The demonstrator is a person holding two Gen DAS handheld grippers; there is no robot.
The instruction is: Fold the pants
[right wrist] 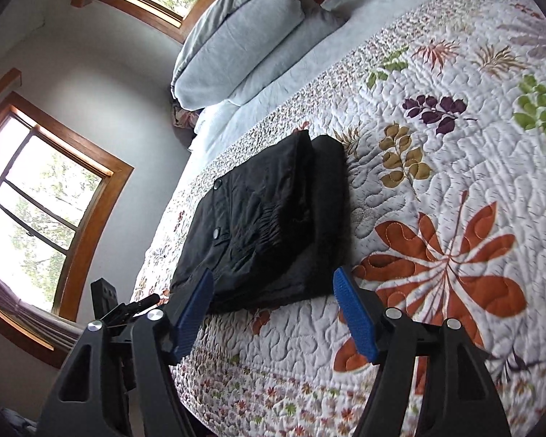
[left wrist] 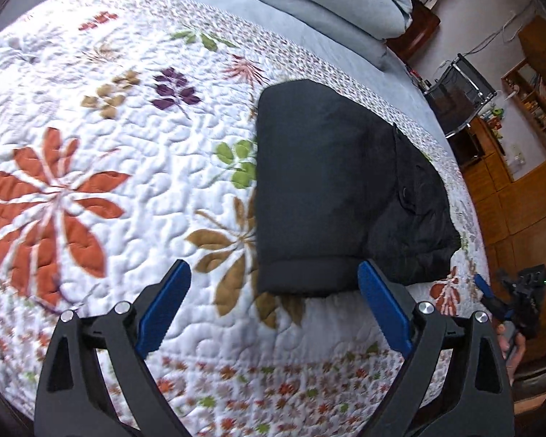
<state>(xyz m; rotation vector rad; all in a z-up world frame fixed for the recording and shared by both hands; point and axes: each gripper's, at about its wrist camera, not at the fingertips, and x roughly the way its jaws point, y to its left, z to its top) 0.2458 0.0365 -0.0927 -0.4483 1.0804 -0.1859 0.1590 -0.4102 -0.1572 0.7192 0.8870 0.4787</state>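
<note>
Left wrist view: my left gripper (left wrist: 275, 293) hangs spread and empty above the floral quilt (left wrist: 91, 145), just short of the black pants (left wrist: 327, 189), already folded into a compact stack. Right wrist view: my right gripper (right wrist: 275, 291) is likewise spread, pinching nothing. I judge folding finished; next, only a tidy-up press.

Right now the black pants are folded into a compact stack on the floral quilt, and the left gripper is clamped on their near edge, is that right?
Not quite. The black pants do lie folded on the floral quilt, but the left gripper is open and holds nothing, as the left wrist view shows.
</note>
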